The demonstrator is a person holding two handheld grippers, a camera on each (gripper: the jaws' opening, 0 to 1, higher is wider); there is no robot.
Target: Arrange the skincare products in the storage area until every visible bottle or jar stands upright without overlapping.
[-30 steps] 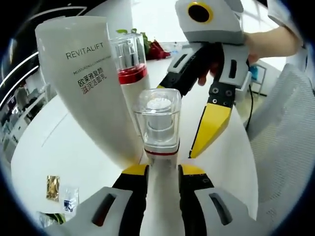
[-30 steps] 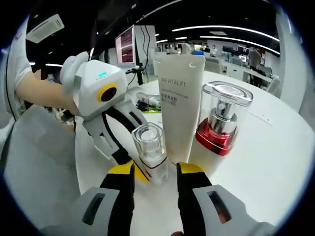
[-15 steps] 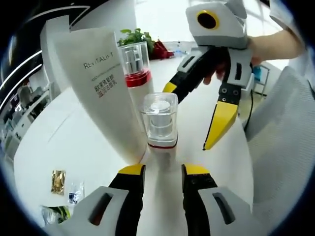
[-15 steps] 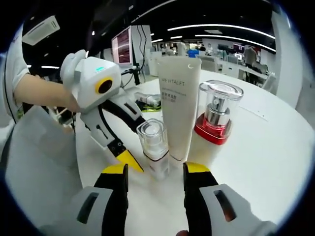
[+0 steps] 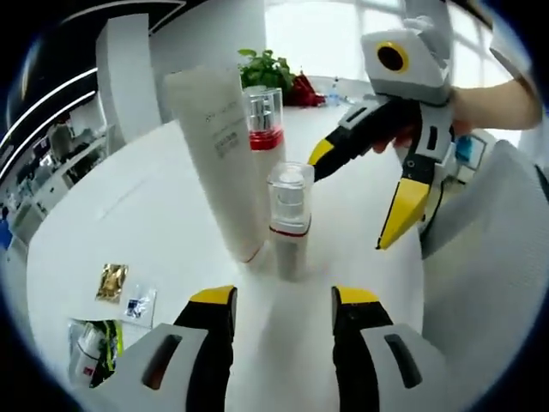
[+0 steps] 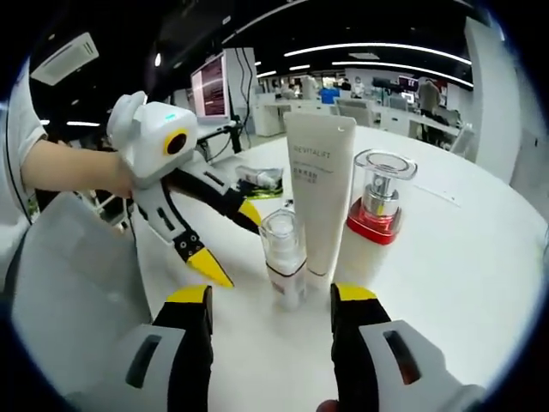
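Observation:
Three skincare products stand upright, close together on the white round table (image 5: 146,223). A tall white tube (image 5: 219,154) (image 6: 319,193) is printed REVITALIFT. Beside it are a pump bottle with a red collar and clear cap (image 5: 266,129) (image 6: 373,215) and a small clear-capped pump bottle (image 5: 290,219) (image 6: 285,257). My left gripper (image 5: 283,296) is open, a short way back from the small bottle, and it also appears as the left gripper (image 6: 225,240). My right gripper (image 6: 273,296) is open, likewise seen as the right gripper (image 5: 364,193), and holds nothing.
Small sachets (image 5: 124,292) and a green-packed item (image 5: 90,356) lie on the table near the left gripper. A plant with red flowers (image 5: 274,77) stands at the far edge. A packet (image 6: 262,178) lies behind the tube. A person's hand (image 6: 77,167) holds the left gripper.
Both grippers have drawn back from the small bottle, which now looks smaller and stands free. The jaws of both have spread a little wider. The three products have not moved.

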